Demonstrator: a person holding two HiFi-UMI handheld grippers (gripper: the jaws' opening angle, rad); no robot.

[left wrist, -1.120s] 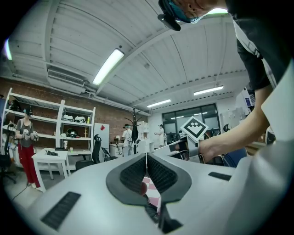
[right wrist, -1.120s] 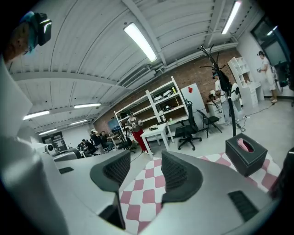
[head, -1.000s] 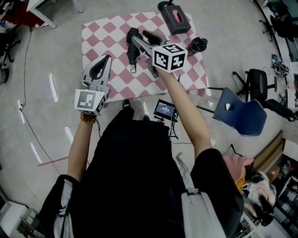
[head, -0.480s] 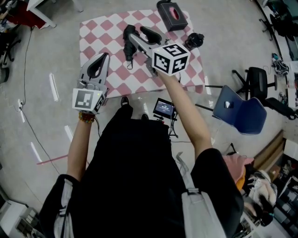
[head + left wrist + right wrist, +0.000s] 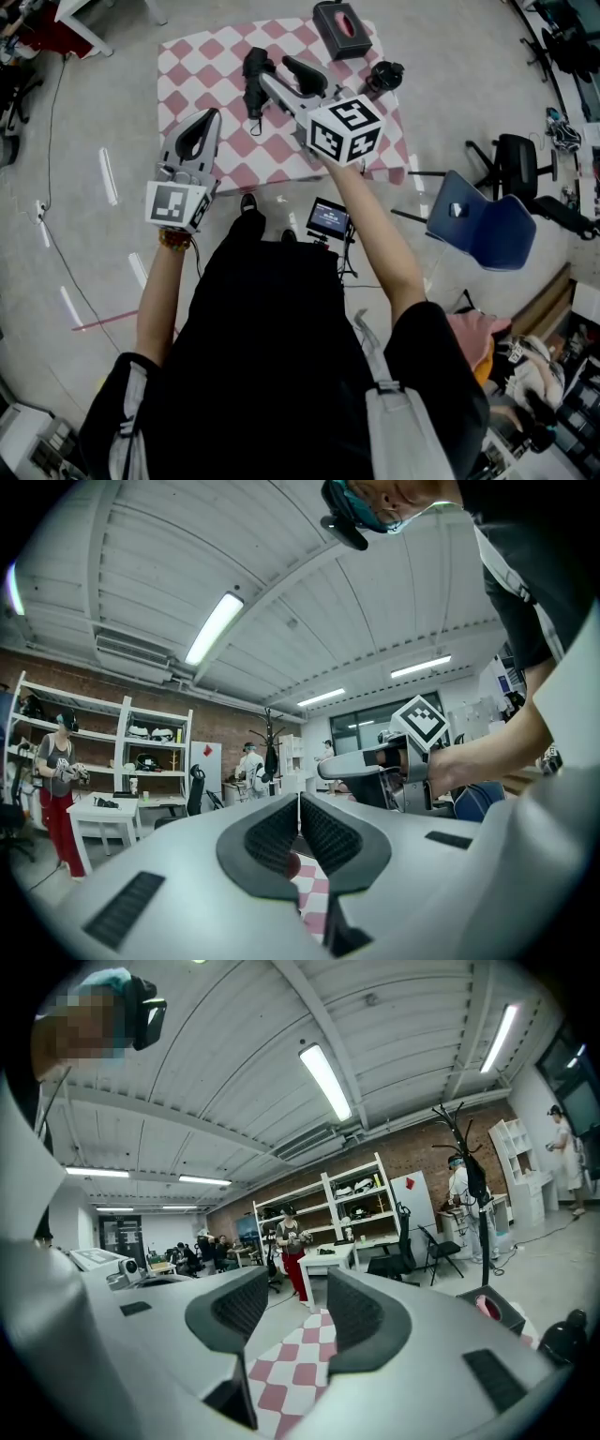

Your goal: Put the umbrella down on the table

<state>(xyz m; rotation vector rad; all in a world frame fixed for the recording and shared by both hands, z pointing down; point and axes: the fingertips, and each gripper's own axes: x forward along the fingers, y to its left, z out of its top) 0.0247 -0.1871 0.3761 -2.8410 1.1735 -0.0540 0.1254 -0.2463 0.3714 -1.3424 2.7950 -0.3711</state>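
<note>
The folded black umbrella [image 5: 251, 77] lies flat on the checkered cloth of the bench [image 5: 187, 66], toward the far side, with its length running near to far. A thin loop, probably the wrist strap, trails from its near end. Neither gripper touches it.

The right gripper [image 5: 275, 71] hangs just right of the umbrella. Its jaws are spread and hold nothing; its own view shows only cloth below them. The left gripper [image 5: 214, 114] is clenched on nothing at the bench's near left edge, well away from the umbrella.

A dark tissue box [image 5: 339, 28] sits at the far right, and a black round object [image 5: 384, 73] lies to the right of the right gripper.

As things lie, the umbrella looks already set down.

It should handle as a light piece. It probably has a stiff telescoped shaft inside, wrapped in soft, slick fabric that gives and slides under the pads. The safest hold is likely across the bundle near its middle, squeezed down to the shaft. The hard handle would also do, probably at the strap end, though I cannot tell for sure. The strap alone would let it swing.
</note>
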